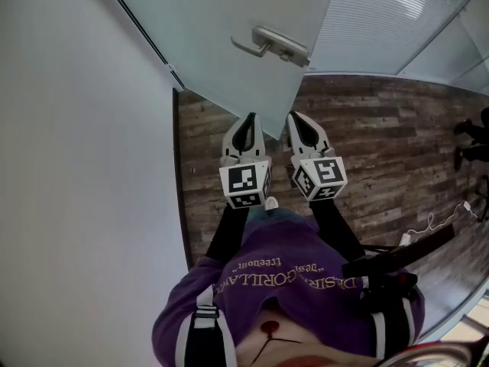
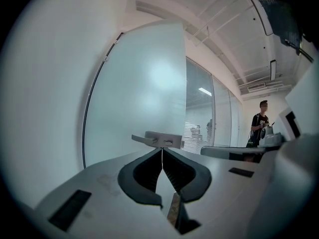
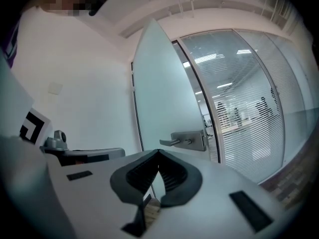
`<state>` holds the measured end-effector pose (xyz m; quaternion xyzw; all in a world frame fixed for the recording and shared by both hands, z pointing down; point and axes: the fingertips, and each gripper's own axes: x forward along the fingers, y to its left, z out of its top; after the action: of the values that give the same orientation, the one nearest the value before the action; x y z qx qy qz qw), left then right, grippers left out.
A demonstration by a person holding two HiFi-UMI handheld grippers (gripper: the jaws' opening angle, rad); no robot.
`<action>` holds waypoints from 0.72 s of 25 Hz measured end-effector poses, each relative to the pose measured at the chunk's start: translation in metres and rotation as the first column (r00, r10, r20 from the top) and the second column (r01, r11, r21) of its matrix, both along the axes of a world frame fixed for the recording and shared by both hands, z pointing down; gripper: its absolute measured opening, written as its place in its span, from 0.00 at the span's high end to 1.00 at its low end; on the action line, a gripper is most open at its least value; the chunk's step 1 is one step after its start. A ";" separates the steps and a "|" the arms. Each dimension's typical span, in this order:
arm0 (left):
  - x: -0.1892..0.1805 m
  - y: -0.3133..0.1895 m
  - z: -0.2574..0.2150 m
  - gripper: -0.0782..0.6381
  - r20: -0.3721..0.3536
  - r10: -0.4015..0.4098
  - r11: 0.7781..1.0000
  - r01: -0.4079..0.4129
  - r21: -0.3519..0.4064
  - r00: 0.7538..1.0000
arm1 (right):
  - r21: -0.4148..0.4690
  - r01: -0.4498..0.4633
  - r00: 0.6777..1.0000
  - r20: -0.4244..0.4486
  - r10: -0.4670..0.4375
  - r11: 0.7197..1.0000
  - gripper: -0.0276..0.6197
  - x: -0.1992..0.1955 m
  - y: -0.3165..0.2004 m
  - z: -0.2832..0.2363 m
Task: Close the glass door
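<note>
The frosted glass door (image 1: 229, 21) stands ajar, swung away from the white wall, with a metal lever handle (image 1: 271, 44) near its free edge. My left gripper (image 1: 249, 121) and right gripper (image 1: 294, 118) are held side by side, level, pointing at the door below the handle. Both are shut with nothing between the jaws. In the left gripper view the shut tips (image 2: 162, 149) sit just under the handle (image 2: 158, 140) on the door panel (image 2: 144, 88). From the right gripper (image 3: 158, 152) the handle (image 3: 187, 141) lies slightly right. Whether either tip touches the glass cannot be told.
A white wall (image 1: 76, 167) runs along the left, with the door frame (image 1: 177, 128) at its edge. Wood-plank floor (image 1: 382, 144) lies beneath. A glass partition with blinds (image 1: 382, 21) continues to the right. A person (image 2: 261, 123) stands far off. White cables (image 1: 435, 224) lie on the floor.
</note>
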<state>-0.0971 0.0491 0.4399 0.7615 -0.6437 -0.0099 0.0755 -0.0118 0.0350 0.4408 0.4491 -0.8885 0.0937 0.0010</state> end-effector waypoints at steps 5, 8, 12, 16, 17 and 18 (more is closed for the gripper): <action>0.001 -0.019 -0.003 0.89 0.024 0.017 1.000 -0.017 0.005 1.000 | -0.003 -0.015 1.000 0.015 0.015 1.000 0.97 0.003 -0.017 -0.002; 0.000 -0.032 -0.004 0.89 0.037 0.043 0.999 -0.043 0.001 0.998 | -0.003 -0.030 0.999 0.016 0.030 1.000 0.97 0.003 -0.028 -0.002; -0.003 -0.052 -0.008 0.89 0.060 0.084 0.996 -0.085 0.000 0.995 | 0.003 -0.062 0.998 0.020 0.062 0.998 0.97 0.000 -0.043 -0.008; -0.010 -0.070 -0.016 0.89 0.107 0.121 0.992 -0.123 0.007 0.987 | 0.011 -0.090 0.996 0.026 0.090 0.996 0.97 -0.005 -0.055 -0.016; -0.011 -0.075 -0.018 0.89 0.120 0.131 0.991 -0.133 0.009 0.984 | 0.012 -0.100 0.995 0.029 0.100 0.995 0.97 -0.006 -0.058 -0.017; -0.012 -0.080 -0.019 0.89 0.136 0.143 0.989 -0.146 0.013 0.980 | 0.013 -0.110 0.993 0.031 0.110 0.994 0.97 -0.006 -0.061 -0.018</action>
<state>-0.1091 -0.0311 0.4207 0.8058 -0.5903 0.0397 0.0238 -0.0178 -0.0256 0.4231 0.4960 -0.8630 0.0941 -0.0209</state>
